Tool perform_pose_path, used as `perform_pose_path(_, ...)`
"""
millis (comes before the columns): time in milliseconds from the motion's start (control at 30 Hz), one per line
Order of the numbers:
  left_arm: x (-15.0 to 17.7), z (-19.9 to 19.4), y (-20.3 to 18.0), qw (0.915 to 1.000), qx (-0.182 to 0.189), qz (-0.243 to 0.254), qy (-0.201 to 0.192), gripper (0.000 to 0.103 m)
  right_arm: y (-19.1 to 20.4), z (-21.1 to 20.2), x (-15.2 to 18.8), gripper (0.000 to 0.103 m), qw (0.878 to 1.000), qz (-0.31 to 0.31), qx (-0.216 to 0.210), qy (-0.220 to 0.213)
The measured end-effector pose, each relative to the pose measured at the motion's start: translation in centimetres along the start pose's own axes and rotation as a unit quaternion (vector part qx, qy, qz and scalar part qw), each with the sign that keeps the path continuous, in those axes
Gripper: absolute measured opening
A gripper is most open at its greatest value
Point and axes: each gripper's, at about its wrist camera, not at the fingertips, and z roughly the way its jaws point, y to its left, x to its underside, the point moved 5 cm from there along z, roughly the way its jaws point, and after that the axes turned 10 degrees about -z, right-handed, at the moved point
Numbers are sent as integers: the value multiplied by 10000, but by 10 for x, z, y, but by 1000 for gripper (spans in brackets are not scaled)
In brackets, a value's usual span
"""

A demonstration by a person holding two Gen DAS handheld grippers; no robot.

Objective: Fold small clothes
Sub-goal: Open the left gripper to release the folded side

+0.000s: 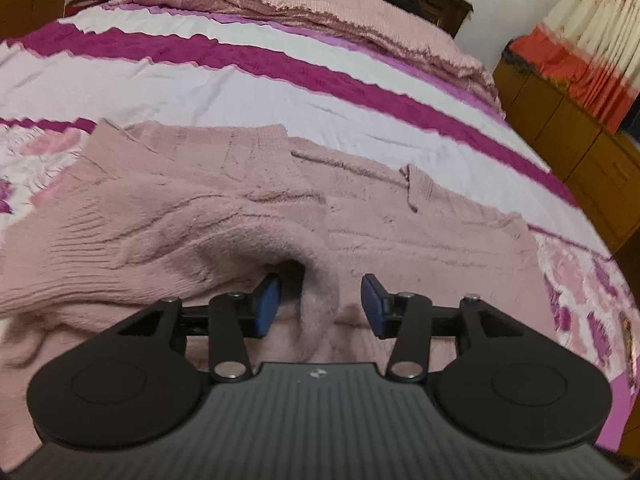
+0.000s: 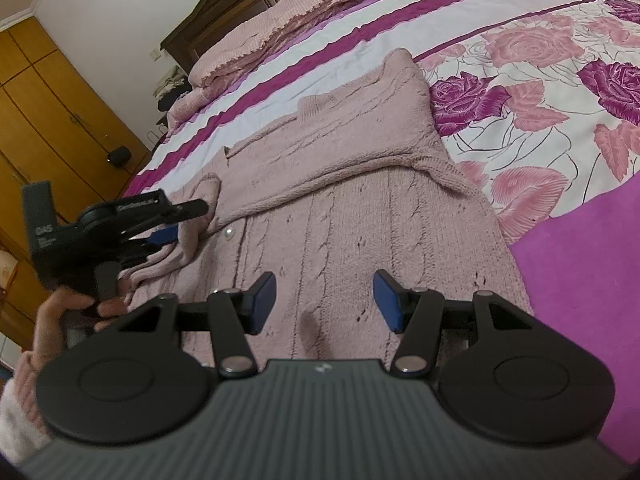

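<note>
A pink cable-knit cardigan [image 2: 340, 208] lies spread on the bed, one sleeve folded across its chest. In the left wrist view the cardigan [image 1: 400, 220] fills the foreground. My left gripper [image 1: 320, 306] is open, its blue pads either side of a raised fold of the sleeve cuff [image 1: 316, 280]; the pads do not pinch it. It also shows in the right wrist view [image 2: 168, 232] at the cardigan's left edge. My right gripper [image 2: 324, 302] is open and empty, just above the cardigan's lower front.
The bed has a floral and purple-striped sheet [image 2: 540, 92]. A pink quilt [image 1: 320, 4] lies bunched at the headboard. Wooden wardrobes [image 2: 48, 120] stand to the left, and a wooden cabinet [image 1: 560, 120] and curtain to the right.
</note>
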Motion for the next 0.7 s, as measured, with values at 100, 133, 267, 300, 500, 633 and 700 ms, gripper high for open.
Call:
perform_pose_path(100,3,-11,4,9996,-248,71,152,59,2,0,0,56,10000,-16,22,-2)
perform_pose_path(133,4,-14,6,9992,-314,78,214,59,2,0,0,56,10000,-19,30,-1)
perform_pose_path(267,12,-31,18,9989,-347,37,322,60,4,-2,0,56,10000,-22,50,-2)
perform_pose_path(300,14,-36,22,9988,-358,22,341,60,5,-2,0,56,10000,-25,54,-2)
perform_pose_path(500,21,-63,38,9983,-478,10,344,61,9,-2,-3,59,10000,-76,60,5)
perform_pose_path(633,22,-81,51,9976,-634,52,262,62,17,-2,-4,59,9999,-168,39,13)
perform_pose_path(700,21,-87,57,9971,-722,63,211,62,22,-2,-5,59,9997,-235,39,11)
